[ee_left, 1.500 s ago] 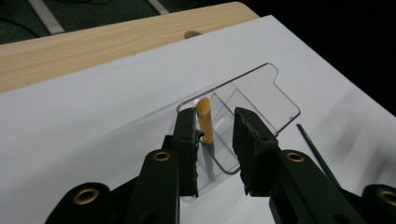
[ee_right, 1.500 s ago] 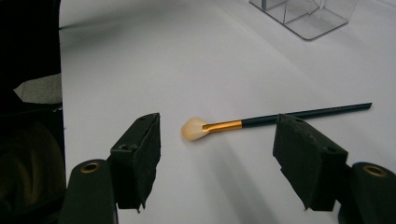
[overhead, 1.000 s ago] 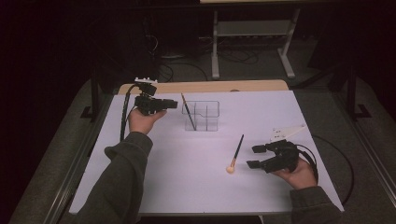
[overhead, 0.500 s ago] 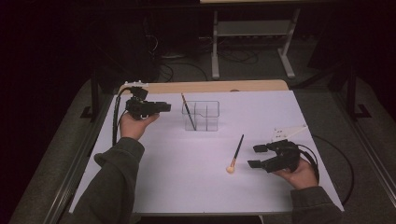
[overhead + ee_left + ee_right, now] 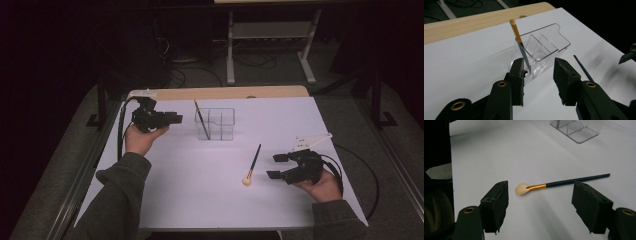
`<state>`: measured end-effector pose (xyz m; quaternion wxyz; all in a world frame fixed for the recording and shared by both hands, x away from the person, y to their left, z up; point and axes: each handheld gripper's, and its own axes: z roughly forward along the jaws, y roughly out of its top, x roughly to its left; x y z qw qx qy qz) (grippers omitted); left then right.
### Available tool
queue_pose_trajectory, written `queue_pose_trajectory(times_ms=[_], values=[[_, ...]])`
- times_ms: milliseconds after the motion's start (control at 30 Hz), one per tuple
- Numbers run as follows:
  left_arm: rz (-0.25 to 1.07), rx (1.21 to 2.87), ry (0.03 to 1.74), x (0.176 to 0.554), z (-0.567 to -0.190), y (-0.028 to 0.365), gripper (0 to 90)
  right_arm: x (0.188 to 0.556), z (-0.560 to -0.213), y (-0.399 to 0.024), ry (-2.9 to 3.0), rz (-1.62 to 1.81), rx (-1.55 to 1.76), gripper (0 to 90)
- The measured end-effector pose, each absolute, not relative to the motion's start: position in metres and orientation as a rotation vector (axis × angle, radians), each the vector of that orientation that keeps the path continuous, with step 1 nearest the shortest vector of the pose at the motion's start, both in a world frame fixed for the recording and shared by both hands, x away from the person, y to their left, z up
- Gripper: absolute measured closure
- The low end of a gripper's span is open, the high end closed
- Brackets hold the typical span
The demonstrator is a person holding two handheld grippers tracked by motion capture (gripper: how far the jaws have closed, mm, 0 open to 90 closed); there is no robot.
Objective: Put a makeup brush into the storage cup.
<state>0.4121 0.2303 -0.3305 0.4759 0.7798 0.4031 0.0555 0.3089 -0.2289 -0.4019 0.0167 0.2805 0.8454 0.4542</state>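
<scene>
Two brushes: both lying within reach of the clear organizer [image 5: 216,124], which is serving as the landmark.
Organizer: standing upright near the far middle of the white surface [image 5: 200,200], showing several compartments through its clear walls.
Brush one [image 5: 520,43]: leaning tilted inside the organizer's end compartment on the left gripper's side, its pale tip and gold band sticking up above the rim.
Brush two [image 5: 252,164]: lying flat on the surface, apart from the organizer and nearer the person, pale bristles pointing toward the person, dark handle pointing back toward the organizer.
Left gripper [image 5: 170,119]: hovering just beside the organizer on its left, pointing at it; its jaws have just been opening and are standing apart with nothing between them, brush one sitting free beyond them.
Right gripper [image 5: 278,166]: resting to the right of brush two, well apart from the organizer; jaws standing wide apart, gripping nothing, the brush lying on the surface ahead of them.
Hands: one holding each gripper, sleeves entering from the near edge.
</scene>
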Motion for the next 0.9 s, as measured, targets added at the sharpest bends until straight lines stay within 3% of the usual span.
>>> queue_pose_trajectory(times_ms=[900], values=[[0.145,1.978,0.924,0.396,-0.332,0.214,52.1,0.307,-0.402,-0.233,2.622,1.380,0.875,28.1]])
